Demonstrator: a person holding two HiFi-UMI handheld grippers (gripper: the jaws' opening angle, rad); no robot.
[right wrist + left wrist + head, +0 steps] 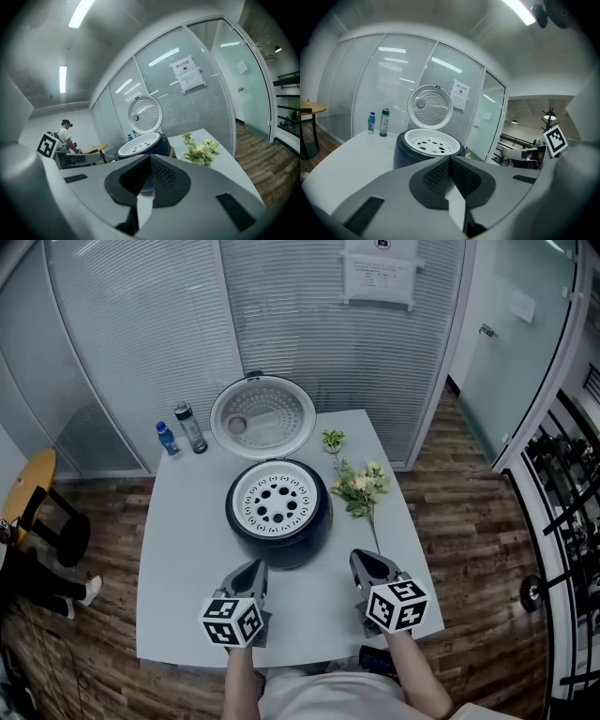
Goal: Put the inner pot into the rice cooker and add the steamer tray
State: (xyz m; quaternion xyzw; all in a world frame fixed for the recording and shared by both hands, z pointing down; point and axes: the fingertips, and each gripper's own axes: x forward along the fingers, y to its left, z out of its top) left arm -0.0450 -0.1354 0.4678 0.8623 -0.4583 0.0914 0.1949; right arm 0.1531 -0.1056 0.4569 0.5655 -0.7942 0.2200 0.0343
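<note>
Bottles first: a blue water bottle (pixel 168 440) and a darker bottle (pixel 190 427) stand at the far-left corner of the white table (pixel 178 559), well apart from the work. My left tongs (pixel 251 570) hover over the near edge, jaws pressed together on nothing. Centre: the rice cooker (pixel 278 521), its lid (pixel 262 416) standing open behind it, w/ the white perforated steamer tray (pixel 273 501) seated level in its mouth. The inner pot I can't see; I judge it sits under the tray. My right tongs (pixel 367 565) mirror the left, closed and empty. Right of the cooker, a spray of flowers (pixel 359 488) lies on the table, a small green sprig (pixel 333 439) beyond it. By my read both steps are done. Next move, if any: reach over for the lid w/o nudging the tray.
</note>
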